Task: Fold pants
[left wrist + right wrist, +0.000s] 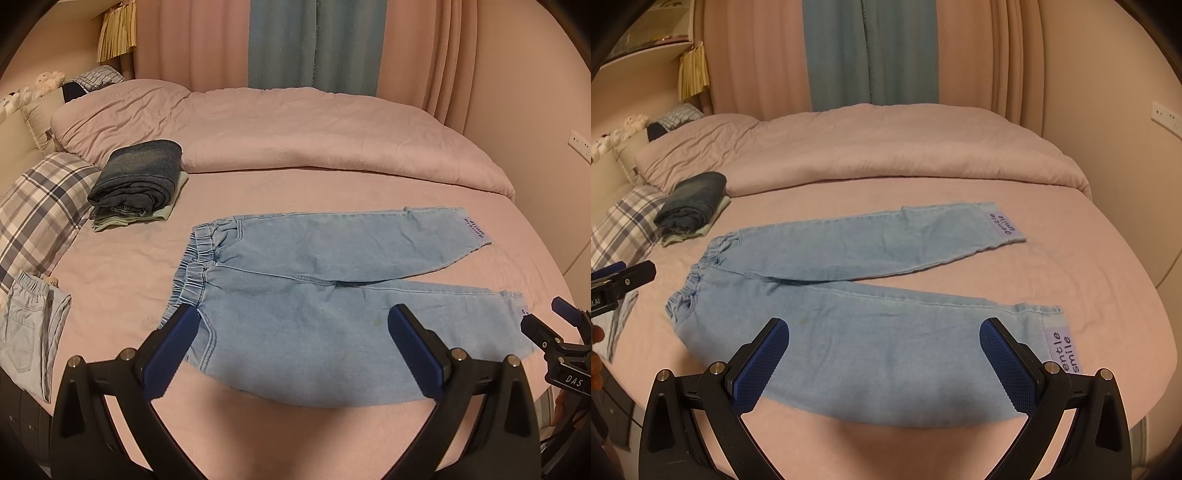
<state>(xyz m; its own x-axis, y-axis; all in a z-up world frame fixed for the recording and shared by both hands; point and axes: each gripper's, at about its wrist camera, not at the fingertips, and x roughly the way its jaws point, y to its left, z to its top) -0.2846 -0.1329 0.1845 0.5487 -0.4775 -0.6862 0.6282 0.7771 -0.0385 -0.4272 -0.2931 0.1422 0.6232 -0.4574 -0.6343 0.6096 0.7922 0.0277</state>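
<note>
Pants (pixel 303 295) lie flat mid-frame on the bed (pixel 122 288), waistband left, legs splayed right. Left claw (pixel 291 332) and right claw (pixel 884 343) both hover wide open, holding nothing. For a clean first fold, I'd pinch the near leg's waistband corner and hem (pixel 1060 347) together, then lay it squarely over the far leg.
</note>
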